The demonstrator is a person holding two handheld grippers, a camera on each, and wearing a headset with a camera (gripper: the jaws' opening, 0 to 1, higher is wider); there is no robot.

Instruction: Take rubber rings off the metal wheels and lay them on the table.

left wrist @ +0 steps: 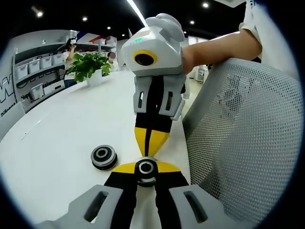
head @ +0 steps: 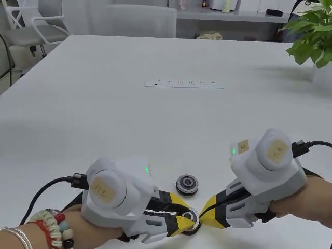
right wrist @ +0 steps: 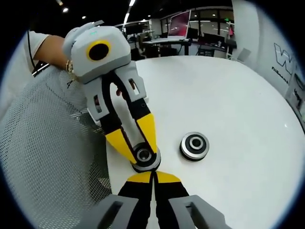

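A broad white table (head: 104,114) carries a flush power strip (head: 184,83) and, at its far right, a leafy green plant (head: 311,36). White chairs (head: 41,23) and a low shelf (head: 233,15) stand behind it. A grey mesh chair back (left wrist: 238,143) sits at the near edge, under bright ceiling light strips (left wrist: 137,12).

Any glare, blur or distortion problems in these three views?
Head view: even soft light, faint shadows on the table, no blur. Left gripper view: strong fisheye bending, bright ceiling lights, held wheel sharp. Right gripper view: same bending, dim background, loose wheel sharp.
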